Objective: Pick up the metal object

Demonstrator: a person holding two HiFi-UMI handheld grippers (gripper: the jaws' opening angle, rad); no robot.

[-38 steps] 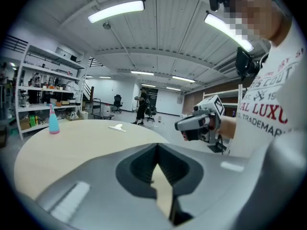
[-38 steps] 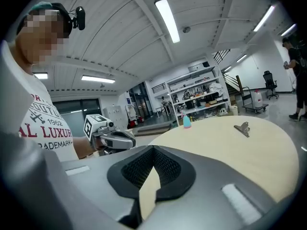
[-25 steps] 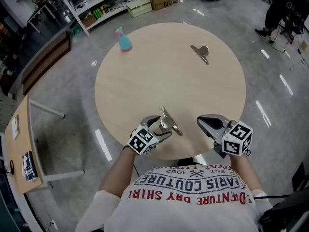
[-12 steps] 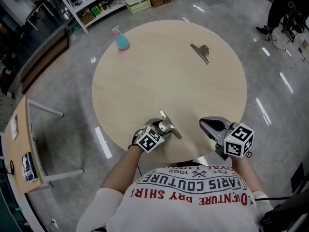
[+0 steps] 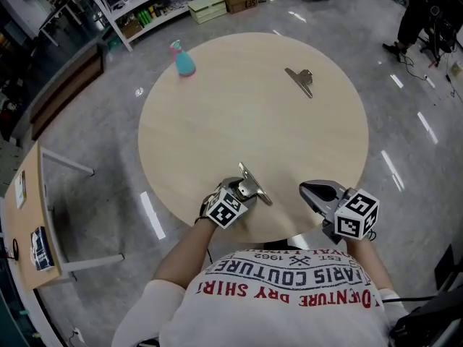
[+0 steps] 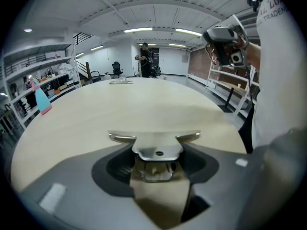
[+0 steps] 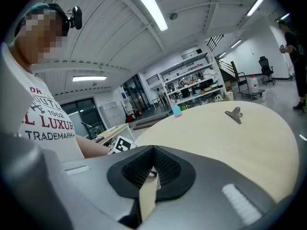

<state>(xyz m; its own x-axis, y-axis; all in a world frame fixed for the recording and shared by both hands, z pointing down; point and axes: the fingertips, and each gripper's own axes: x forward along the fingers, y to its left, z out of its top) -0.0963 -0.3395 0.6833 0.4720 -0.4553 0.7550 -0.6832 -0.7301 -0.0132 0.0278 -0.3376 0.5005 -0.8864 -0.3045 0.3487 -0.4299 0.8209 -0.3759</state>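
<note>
A shiny metal clip (image 5: 253, 185) lies near the front edge of the round wooden table (image 5: 239, 114). My left gripper (image 5: 242, 191) is down around it with its jaws closing. In the left gripper view the clip (image 6: 156, 150) sits between the jaws and the pads touch both sides of its handle. A second metal clip (image 5: 300, 78) rests at the far right of the table, apart from both grippers. My right gripper (image 5: 312, 190) hovers over the table's near right edge, shut and holding nothing; it also shows raised in the left gripper view (image 6: 223, 42).
A blue spray bottle (image 5: 182, 58) with a pink top stands at the far left of the table. Shelves and boxes (image 5: 210, 7) line the back wall. A side table (image 5: 29, 215) stands to the left. A person (image 5: 416, 13) stands at the far right.
The left gripper has slid a little forward round the clip and its jaws have narrowed onto it. The right gripper has barely moved.
</note>
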